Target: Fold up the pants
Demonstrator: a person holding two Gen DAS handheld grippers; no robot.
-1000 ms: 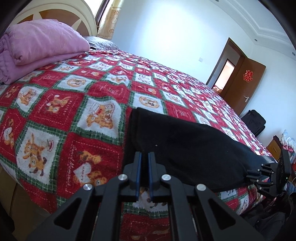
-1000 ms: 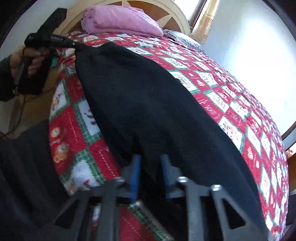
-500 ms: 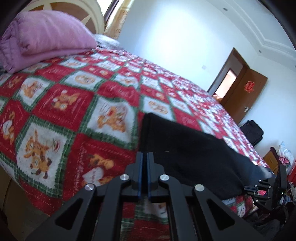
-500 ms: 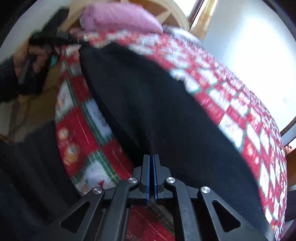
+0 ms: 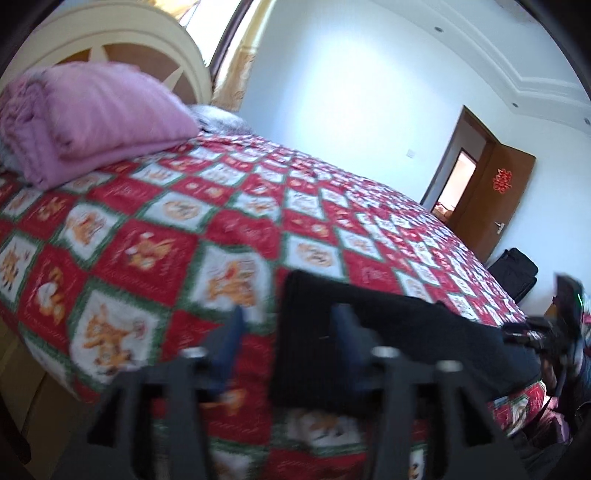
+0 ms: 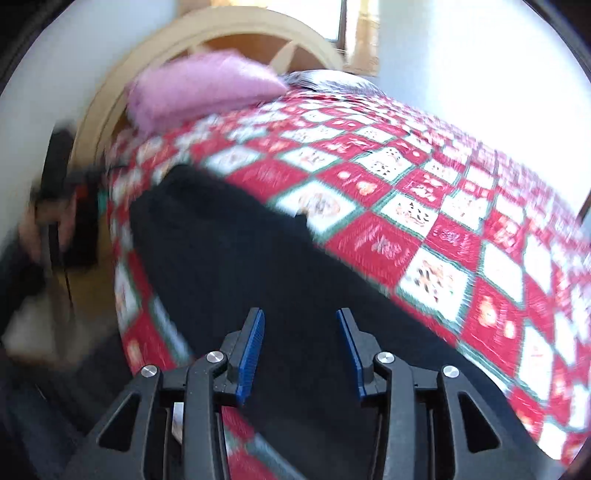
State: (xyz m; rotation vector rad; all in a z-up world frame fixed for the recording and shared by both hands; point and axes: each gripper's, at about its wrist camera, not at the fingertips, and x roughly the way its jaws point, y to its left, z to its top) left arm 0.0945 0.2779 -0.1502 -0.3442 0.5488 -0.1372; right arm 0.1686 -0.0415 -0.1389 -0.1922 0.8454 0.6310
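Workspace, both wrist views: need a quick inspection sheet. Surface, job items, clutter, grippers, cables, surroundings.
Surface: bed with a red, white and green patterned quilt; views blurred.
Job's things: black pants lying lengthwise along the near edge of the bed, flat.
Clutter: folded pink blanket at the head of the bed, apart from the pants.
Grippers: left gripper open, fingers either side of the pants' end edge; right gripper open over the pants, holding nothing.
Cables: nothing seen clearly.
Surroundings: cream headboard, white walls, open brown door, black bag on the floor beside it.
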